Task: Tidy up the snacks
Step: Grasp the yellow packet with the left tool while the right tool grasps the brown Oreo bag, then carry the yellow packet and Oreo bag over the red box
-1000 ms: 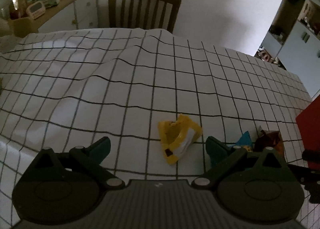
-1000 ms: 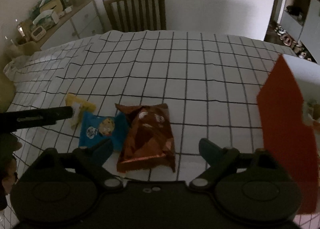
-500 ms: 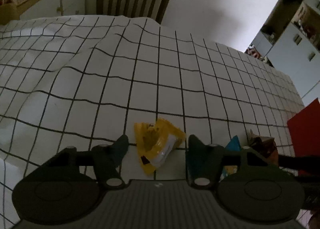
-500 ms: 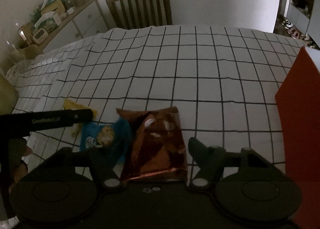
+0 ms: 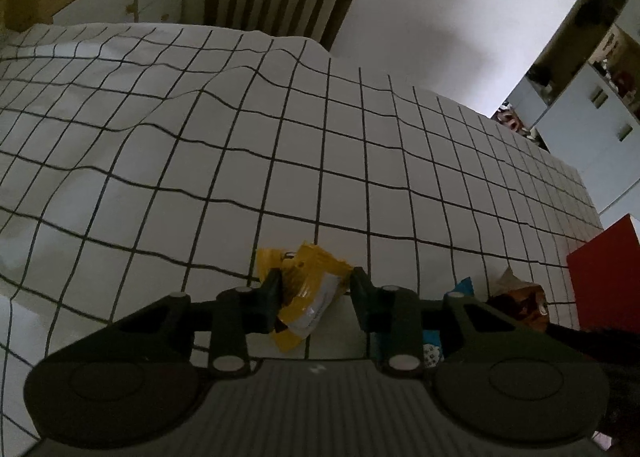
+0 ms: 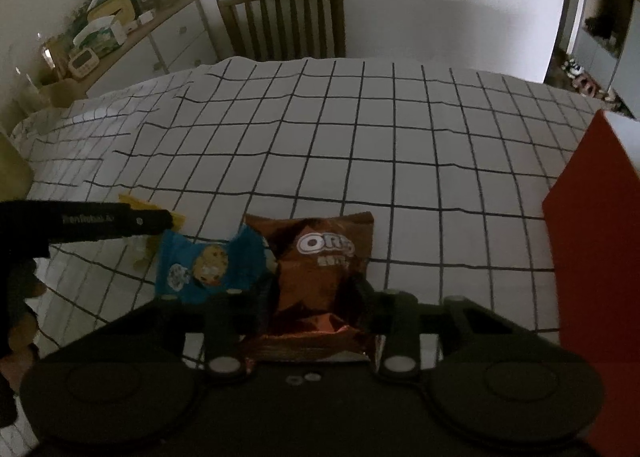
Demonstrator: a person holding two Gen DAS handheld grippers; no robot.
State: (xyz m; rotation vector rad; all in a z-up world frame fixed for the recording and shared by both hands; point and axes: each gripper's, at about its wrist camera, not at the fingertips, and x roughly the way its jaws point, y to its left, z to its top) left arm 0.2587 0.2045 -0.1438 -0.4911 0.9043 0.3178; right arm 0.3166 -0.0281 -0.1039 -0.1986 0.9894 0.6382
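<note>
A yellow snack packet (image 5: pixel 308 297) lies on the checked tablecloth between the jaws of my left gripper (image 5: pixel 316 281), which are closed against its sides. In the right wrist view, a brown Oreo bag (image 6: pixel 324 269) lies between the jaws of my right gripper (image 6: pixel 312 293), which press on its sides. A blue cookie packet (image 6: pixel 208 261) lies just left of the Oreo bag, overlapping it. The left gripper's finger (image 6: pixel 100 221) reaches in from the left over the yellow packet (image 6: pixel 132 199), mostly hidden there.
A red box (image 6: pixel 592 257) stands at the table's right edge; it also shows in the left wrist view (image 5: pixel 608 277). A wooden chair (image 6: pixel 284 17) stands at the far side. A cluttered sideboard (image 6: pixel 120 37) is at the back left. The tablecloth (image 5: pixel 240 137) is rumpled.
Both grippers moved forward and down and their jaws closed in: the left onto the yellow packet, the right onto the Oreo bag.
</note>
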